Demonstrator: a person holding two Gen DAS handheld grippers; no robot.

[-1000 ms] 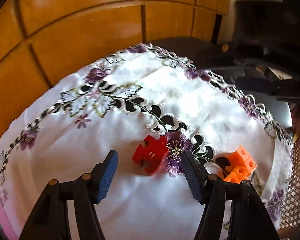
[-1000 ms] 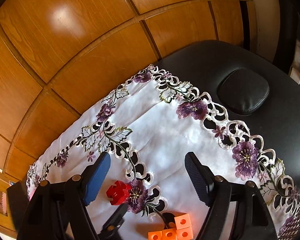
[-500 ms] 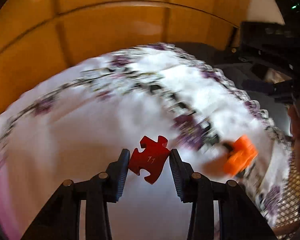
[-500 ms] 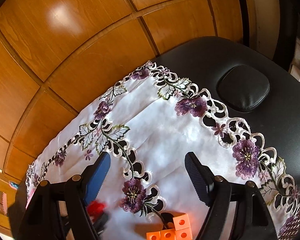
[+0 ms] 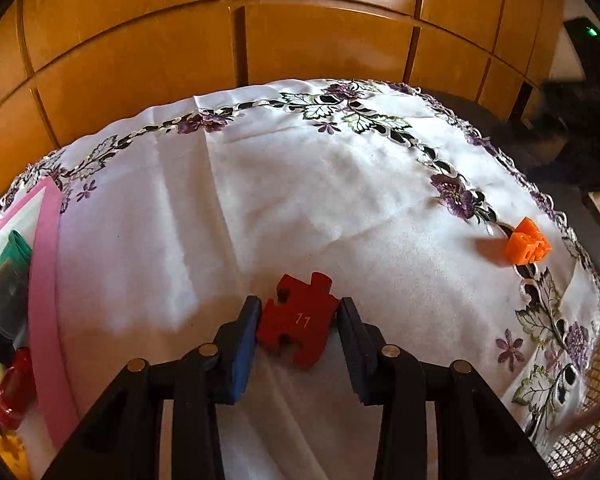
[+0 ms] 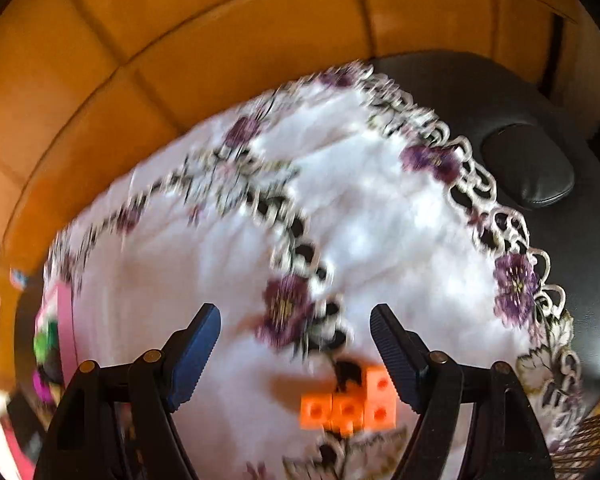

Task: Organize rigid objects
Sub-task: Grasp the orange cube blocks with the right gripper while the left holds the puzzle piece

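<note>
My left gripper [image 5: 298, 314] is shut on a red jigsaw-shaped piece [image 5: 298, 322] marked 11 and holds it above the white embroidered cloth [image 5: 292, 208]. An orange block of joined cubes [image 5: 526, 247] lies on the cloth to the right. In the right wrist view the same orange block [image 6: 350, 402] lies between and just below the fingertips of my right gripper [image 6: 296, 322], which is open and empty. That view is blurred.
A pink-rimmed tray [image 5: 44, 280] with green, black and red items sits at the cloth's left edge. Wooden panels [image 5: 300, 40] stand behind. A black padded surface [image 6: 540, 152] lies to the right of the cloth.
My left gripper closed on the red piece, lifted it and swung left, bringing the pink tray into view. My right gripper moved down toward the orange block.
</note>
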